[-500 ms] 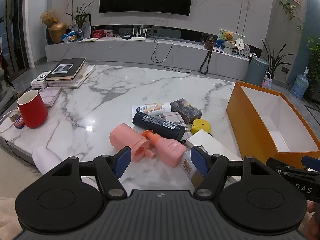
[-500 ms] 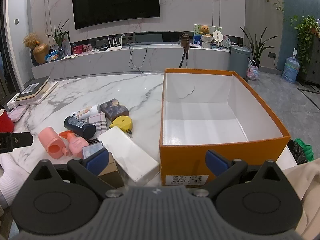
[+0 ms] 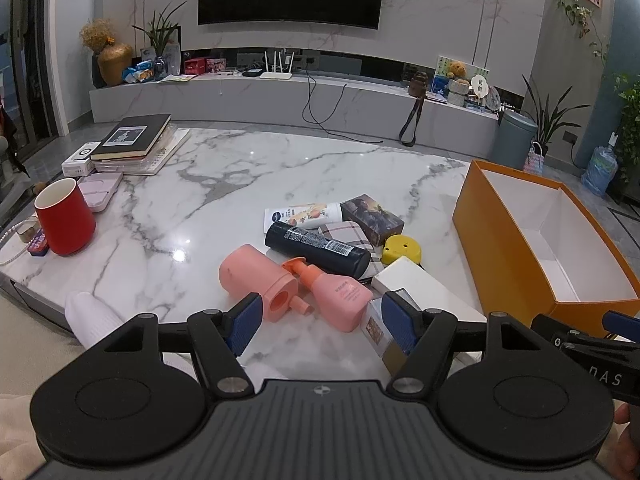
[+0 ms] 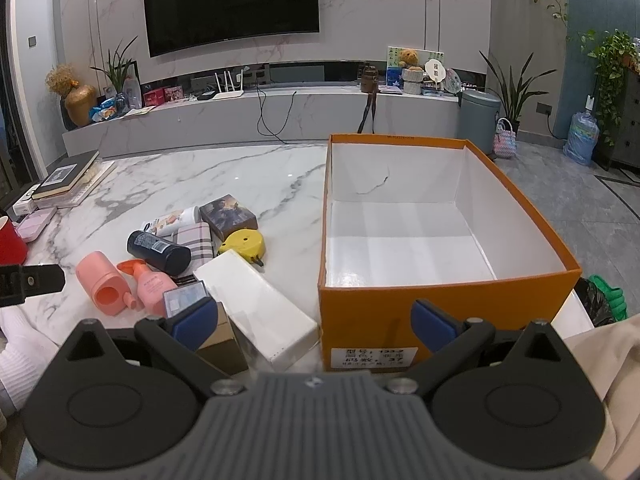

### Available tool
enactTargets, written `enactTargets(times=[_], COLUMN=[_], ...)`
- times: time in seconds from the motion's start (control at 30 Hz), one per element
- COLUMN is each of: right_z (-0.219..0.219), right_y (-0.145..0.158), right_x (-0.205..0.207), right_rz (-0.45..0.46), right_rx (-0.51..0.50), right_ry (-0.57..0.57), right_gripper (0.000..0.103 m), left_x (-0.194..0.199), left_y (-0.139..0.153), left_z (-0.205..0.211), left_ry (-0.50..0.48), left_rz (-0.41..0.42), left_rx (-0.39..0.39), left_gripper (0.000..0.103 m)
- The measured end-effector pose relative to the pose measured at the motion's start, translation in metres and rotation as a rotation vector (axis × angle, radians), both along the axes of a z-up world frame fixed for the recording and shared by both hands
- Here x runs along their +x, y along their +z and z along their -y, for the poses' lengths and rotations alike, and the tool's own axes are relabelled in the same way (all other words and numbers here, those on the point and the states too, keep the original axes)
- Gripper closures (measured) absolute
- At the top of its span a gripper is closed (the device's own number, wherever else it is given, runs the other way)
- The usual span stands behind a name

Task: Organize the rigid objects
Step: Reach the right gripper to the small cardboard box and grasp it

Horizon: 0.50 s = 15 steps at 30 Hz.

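An open orange box (image 4: 448, 296) with a white inside stands empty on the marble table, also in the left wrist view (image 3: 516, 252). A pile lies left of it: pink cylinder (image 3: 256, 280), pink pump bottle (image 3: 340, 292), dark bottle (image 3: 320, 246), white tube (image 3: 304, 216), plaid case (image 3: 356, 234), dark picture box (image 3: 372, 216), yellow tape measure (image 3: 402, 250), white box (image 4: 256, 304), small brown box (image 4: 216, 336). My left gripper (image 3: 322, 318) is open, just short of the pink items. My right gripper (image 4: 314, 322) is open before the orange box's near wall.
A red cup (image 3: 64, 216), a stack of books (image 3: 132, 144) and a pink case (image 3: 100, 190) sit at the table's left. A white sock-clad foot (image 3: 92, 318) is at the near left edge. The table's far half (image 3: 280, 160) is bare marble.
Both grippers have shifted only slightly; the objects have not moved.
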State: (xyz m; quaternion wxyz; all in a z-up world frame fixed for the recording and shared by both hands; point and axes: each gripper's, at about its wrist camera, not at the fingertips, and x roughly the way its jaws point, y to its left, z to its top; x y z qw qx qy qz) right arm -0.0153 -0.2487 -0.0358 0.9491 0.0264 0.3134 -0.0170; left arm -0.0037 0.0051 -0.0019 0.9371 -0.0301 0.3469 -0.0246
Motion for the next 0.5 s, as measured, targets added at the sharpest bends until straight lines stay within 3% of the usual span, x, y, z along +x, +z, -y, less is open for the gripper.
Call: enactTargets(times=[0.23,0.5], right_z=[-0.001,-0.011], right_y=[-0.002,-0.004], right_x=[0.0,0.004], right_rz=[-0.007,-0.022], right_rx=[-0.002,0.002], right_ry=[0.002,0.069], right_gripper=[0.002,0.004], left_x=[-0.001,0.006], left_y=[-0.002,-0.005], left_z=[0.0,-0.004], left_ry=[-0.001,-0.092], left_rz=[-0.005,-0.057], left_rx=[0.002,-0.012], left_gripper=[0.022,0.037])
